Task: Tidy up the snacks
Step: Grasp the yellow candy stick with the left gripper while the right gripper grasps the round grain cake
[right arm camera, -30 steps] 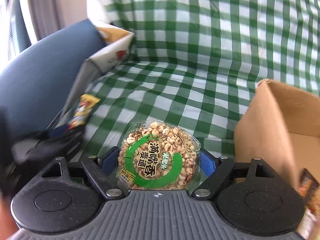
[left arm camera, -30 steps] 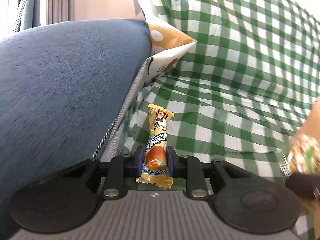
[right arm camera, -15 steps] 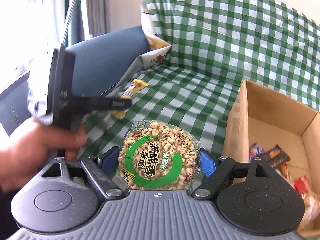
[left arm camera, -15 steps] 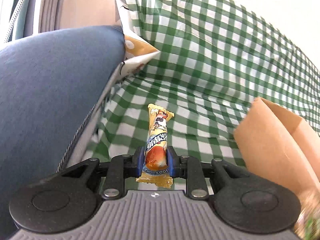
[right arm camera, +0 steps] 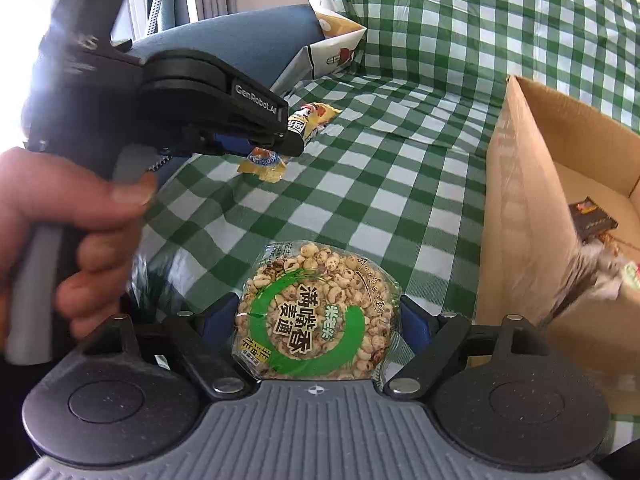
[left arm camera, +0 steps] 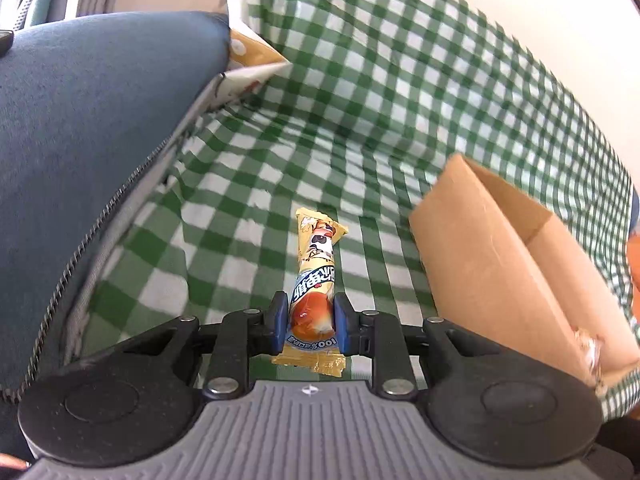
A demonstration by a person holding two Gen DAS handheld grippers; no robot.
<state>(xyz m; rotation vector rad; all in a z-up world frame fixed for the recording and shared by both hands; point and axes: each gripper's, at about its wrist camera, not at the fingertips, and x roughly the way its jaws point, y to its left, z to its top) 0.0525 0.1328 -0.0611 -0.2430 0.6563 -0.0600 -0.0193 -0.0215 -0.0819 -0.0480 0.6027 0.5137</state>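
My left gripper (left arm camera: 311,322) is shut on a yellow sausage snack stick (left arm camera: 316,268) and holds it above the green checked cloth (left arm camera: 248,216). The same gripper (right arm camera: 276,136) and stick (right arm camera: 308,118) show at the left of the right wrist view. My right gripper (right arm camera: 312,320) is shut on a round puffed-grain cake pack (right arm camera: 316,312) with a green ring label. An open cardboard box (left arm camera: 504,248) stands to the right; in the right wrist view the box (right arm camera: 520,184) holds several snack packs (right arm camera: 594,216).
A blue cushion (left arm camera: 80,152) lies at the left, with a white and yellow snack bag (left arm camera: 252,60) wedged behind it. The checked cloth rises up the sofa back (right arm camera: 500,12). A person's hand (right arm camera: 60,208) grips the left tool.
Both grippers have lifted and swung right toward the cardboard box, each still holding its snack. The box has come into the left wrist view.
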